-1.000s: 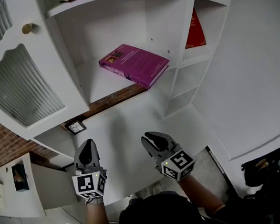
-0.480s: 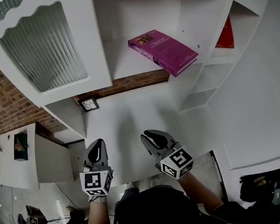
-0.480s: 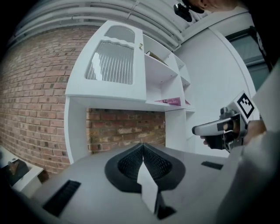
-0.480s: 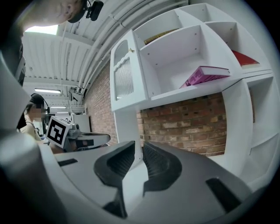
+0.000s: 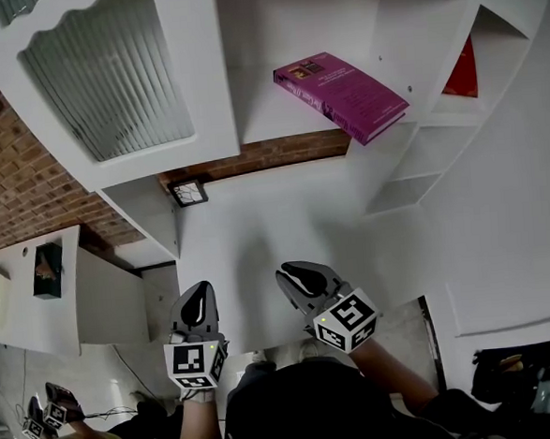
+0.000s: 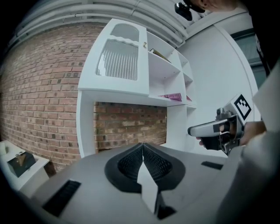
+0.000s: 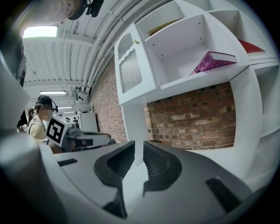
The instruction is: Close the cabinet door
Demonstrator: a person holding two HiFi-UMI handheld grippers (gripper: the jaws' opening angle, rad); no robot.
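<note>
While I work both claws from afar, the door (image 5: 124,74), a white frame around ribbed glass, covers the upper left bay of the cabinet (image 5: 243,38). From what I can see it lies flush with the cabinet's front. A small brass knob (image 7: 136,41) sits by the door's right edge.

Neither claw touches the door or any part of the cabinet; both hang side by side out in front of it, below its shelves. The left gripper (image 5: 202,290) has its jaws pressed fully together with nothing between them. The right gripper (image 5: 294,274) has its jaws barely parted, a thin slit showing between the pads, and it too grips nothing.

In the open bay to the right of the door, a purple book (image 5: 341,95) lies flat with one corner jutting past the shelf edge. A red book (image 5: 462,71) stands in the cabinet's far right bay. Under the shelves, a small framed square (image 5: 189,192) rests at the back left of the cabinet's white counter (image 5: 257,234). A brick wall (image 5: 18,175) runs behind the cabinet and off to its left. Another person (image 7: 38,118) stands well to the left of the cabinet.
</note>
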